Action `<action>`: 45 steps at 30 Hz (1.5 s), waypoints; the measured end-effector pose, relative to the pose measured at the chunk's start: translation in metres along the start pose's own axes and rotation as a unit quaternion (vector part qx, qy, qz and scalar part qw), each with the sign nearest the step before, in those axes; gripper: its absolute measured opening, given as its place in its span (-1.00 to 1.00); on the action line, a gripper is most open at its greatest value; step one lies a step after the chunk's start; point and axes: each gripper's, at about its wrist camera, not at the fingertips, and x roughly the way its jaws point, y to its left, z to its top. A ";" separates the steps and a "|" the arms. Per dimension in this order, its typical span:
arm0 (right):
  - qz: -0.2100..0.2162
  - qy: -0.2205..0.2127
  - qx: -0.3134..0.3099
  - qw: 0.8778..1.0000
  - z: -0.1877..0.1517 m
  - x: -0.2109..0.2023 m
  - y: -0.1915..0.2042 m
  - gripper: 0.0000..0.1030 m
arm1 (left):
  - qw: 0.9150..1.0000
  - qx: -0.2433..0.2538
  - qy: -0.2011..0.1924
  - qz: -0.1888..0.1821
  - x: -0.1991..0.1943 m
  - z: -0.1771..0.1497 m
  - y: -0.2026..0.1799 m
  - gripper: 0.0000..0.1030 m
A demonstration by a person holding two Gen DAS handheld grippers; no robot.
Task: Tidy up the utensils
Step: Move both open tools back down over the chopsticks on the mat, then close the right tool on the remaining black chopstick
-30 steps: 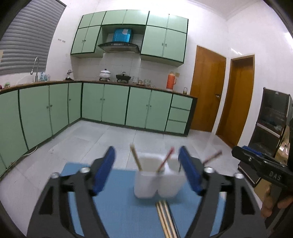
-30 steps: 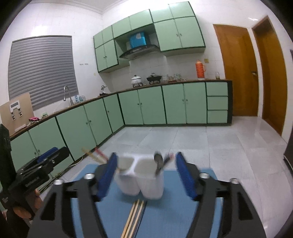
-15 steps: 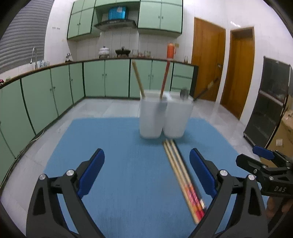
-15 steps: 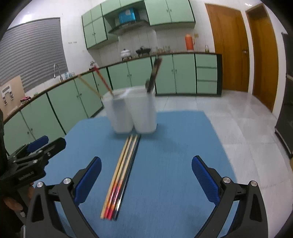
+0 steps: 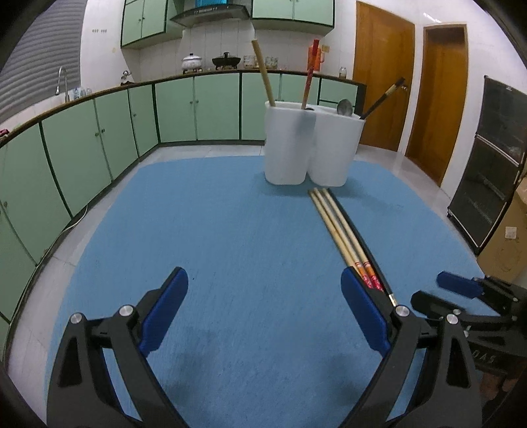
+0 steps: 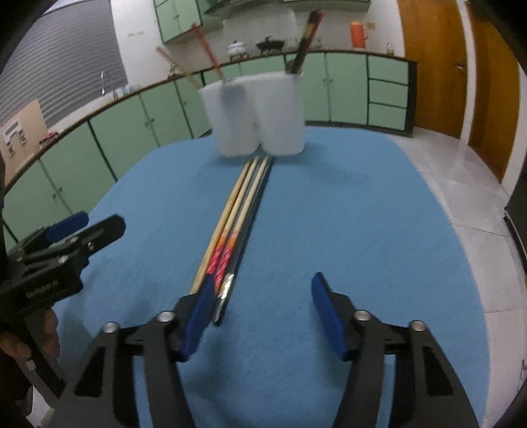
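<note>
With the bundle of long wooden and black chopsticks (image 6: 230,230) lying on the blue mat (image 6: 346,214) before the white twin-cup holder (image 6: 257,115), the empty right gripper (image 6: 260,299), jaws just narrowing, needed recentring leftward over one stick's end, while the left gripper (image 5: 263,303) gaped empty.

Home kitchen, green cabinets (image 5: 214,105), range hood (image 5: 210,11)

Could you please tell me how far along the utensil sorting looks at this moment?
Done: the white two-compartment plastic holder already holds a few chopsticks and a metal spoon. In hand: nothing; the left gripper and right gripper are empty, the right's jaws having just been closing. Left: the bundle of loose chopsticks on the blue mat.
</note>
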 end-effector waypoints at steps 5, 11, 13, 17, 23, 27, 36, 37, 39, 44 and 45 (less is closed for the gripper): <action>0.000 0.023 -0.015 1.000 -0.001 0.009 0.011 -0.41 | 1.000 -0.002 0.008 0.003 0.002 -0.002 0.002 0.77; 0.004 0.026 -0.020 0.999 0.000 0.011 0.015 -0.50 | 1.000 -0.003 0.011 0.000 0.003 -0.001 0.000 0.77; 0.005 0.028 -0.024 0.999 0.001 0.011 0.016 -0.50 | 1.000 -0.002 0.010 -0.002 0.003 -0.001 -0.001 0.77; 0.007 0.034 -0.030 0.999 0.001 0.013 0.020 -0.55 | 1.000 -0.003 0.011 -0.005 0.004 0.000 -0.004 0.77; -0.003 0.040 -0.038 0.998 -0.001 0.016 0.025 -0.62 | 1.000 -0.002 0.013 -0.009 0.005 0.000 -0.009 0.77; -0.005 0.041 -0.025 0.999 0.000 0.015 0.017 -0.85 | 1.000 0.002 0.017 -0.017 0.005 -0.002 -0.015 0.77; -0.024 0.033 0.006 0.999 -0.006 0.002 -0.005 -0.87 | 0.997 0.030 0.050 -0.044 0.013 -0.012 -0.045 0.77; -0.025 0.033 0.009 0.999 -0.006 0.002 -0.009 -0.87 | 0.997 0.034 0.054 -0.046 0.014 -0.014 -0.048 0.77; -0.027 0.031 0.018 0.999 -0.006 0.001 -0.015 -0.87 | 0.997 0.039 0.059 -0.043 0.017 -0.014 -0.052 0.77; -0.026 0.028 0.031 0.999 -0.007 -0.001 -0.024 -0.87 | 0.995 0.039 0.079 -0.040 0.025 -0.014 -0.056 0.70; -0.025 0.028 0.032 0.999 -0.007 -0.001 -0.024 -0.87 | 0.995 0.040 0.083 -0.039 0.026 -0.014 -0.057 0.61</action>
